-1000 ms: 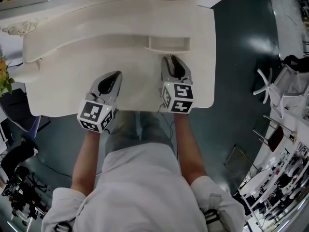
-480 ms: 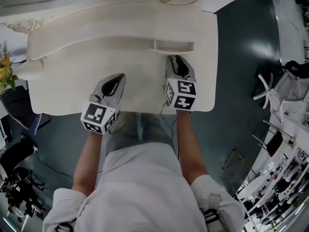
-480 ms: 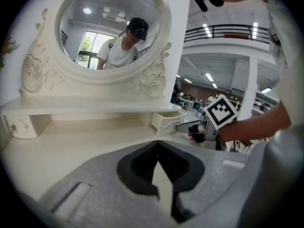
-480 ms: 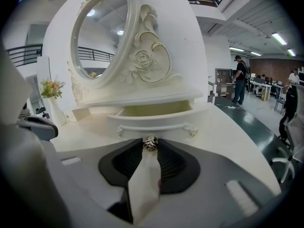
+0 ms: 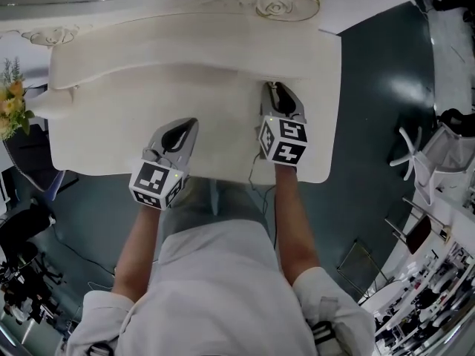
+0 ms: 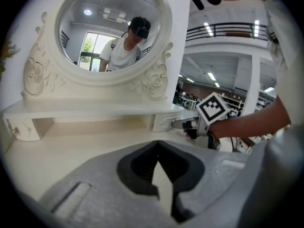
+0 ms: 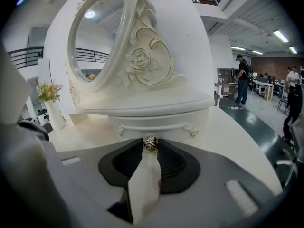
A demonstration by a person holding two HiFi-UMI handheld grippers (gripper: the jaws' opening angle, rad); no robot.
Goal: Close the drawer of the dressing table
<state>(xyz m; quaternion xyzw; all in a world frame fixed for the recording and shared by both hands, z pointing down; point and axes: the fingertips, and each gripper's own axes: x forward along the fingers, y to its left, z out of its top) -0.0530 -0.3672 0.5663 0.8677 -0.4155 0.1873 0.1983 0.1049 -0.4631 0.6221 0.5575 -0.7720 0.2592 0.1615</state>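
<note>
The white dressing table [image 5: 133, 117] fills the upper head view. Its small drawer [image 7: 156, 126] sits under the right end of the raised shelf, its front about flush with the shelf edge. A metal knob [image 7: 150, 143] on the drawer front is pinched between the tips of my right gripper [image 7: 150, 145], which is shut on it. In the head view the right gripper [image 5: 276, 89] reaches up against the shelf. My left gripper [image 5: 187, 126] hovers over the tabletop's left half, shut and holding nothing. The left gripper view shows its closed tips [image 6: 158, 144] and the drawer [image 6: 164, 121] at the right.
An oval mirror [image 6: 114, 27] in a carved frame rises behind the shelf. Flowers in a vase [image 5: 11, 110] stand off the table's left end. A white chair [image 5: 419, 136] and clutter sit on the dark floor to the right. The person's legs are at the table's front edge.
The drawer, which stuck out from under the shelf, has slid in as the right gripper moved forward on its knob. The left gripper kept its place over the table.
</note>
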